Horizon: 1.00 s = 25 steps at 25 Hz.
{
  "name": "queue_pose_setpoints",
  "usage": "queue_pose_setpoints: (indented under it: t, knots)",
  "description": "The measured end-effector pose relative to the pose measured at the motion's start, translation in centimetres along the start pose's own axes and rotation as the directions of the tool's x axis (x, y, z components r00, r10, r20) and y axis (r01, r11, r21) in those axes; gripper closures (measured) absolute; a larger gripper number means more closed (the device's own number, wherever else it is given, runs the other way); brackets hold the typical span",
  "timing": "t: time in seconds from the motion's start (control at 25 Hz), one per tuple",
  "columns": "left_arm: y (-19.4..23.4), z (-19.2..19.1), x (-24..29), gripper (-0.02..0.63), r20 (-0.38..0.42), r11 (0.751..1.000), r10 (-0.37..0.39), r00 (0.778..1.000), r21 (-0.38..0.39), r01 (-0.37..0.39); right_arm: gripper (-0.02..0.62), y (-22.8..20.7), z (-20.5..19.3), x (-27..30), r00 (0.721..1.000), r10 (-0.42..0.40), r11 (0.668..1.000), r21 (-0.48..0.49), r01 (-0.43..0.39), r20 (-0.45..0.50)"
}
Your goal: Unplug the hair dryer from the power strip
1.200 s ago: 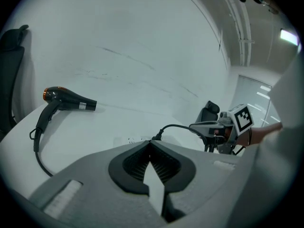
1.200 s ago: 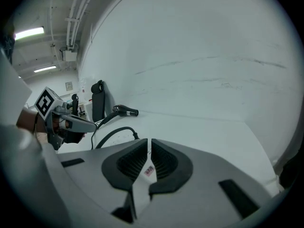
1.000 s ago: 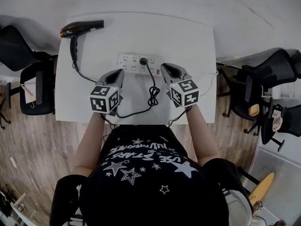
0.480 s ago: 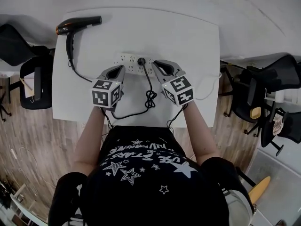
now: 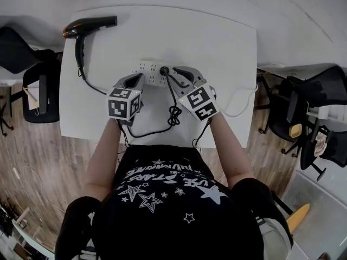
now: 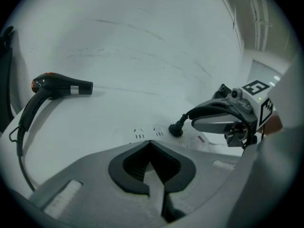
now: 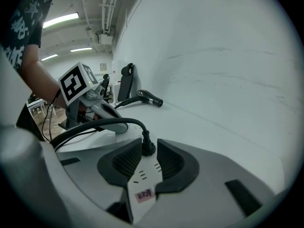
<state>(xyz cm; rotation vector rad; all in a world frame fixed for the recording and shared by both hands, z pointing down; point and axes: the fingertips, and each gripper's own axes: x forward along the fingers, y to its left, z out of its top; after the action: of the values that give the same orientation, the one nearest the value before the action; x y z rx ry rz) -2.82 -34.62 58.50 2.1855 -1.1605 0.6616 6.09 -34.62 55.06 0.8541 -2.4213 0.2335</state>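
Now the right tool has just been opening, its jaws apart either side of the plug, seated in the power strip. Beside it the left tool is closed and empty. The hair dryer lies at the far left corner of the counter

Fig.: Surface materials & finishes, desk scene.
Table: white, smooth, matt, laminate look. Hair dryer: black glossy plastic, orange end. Power strip: white smooth plastic w/ small printed label. Plug & cord: black, matt, rubbery. Floor: wood-grain planks.
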Motion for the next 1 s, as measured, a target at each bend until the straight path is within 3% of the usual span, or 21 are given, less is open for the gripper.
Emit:
queue_pose_setpoints:
  t: [0.64,1.0]
  knots:
    - [0.1,0.2,0.2,0.598,-0.02,1.0,0.02,1.0,0.016,-0.019,0.457,0.7,0.2,2.5,0.999,0.036,0.998,-0.053,-0.038,-0.039]
    - [0.1,0.2,0.3,0.598,-0.043,0.997,0.04,0.998,0.063,-0.038,0.522,0.7,0.9,3.2,0.999,0.032,0.996,-0.077,-0.033,-0.019]
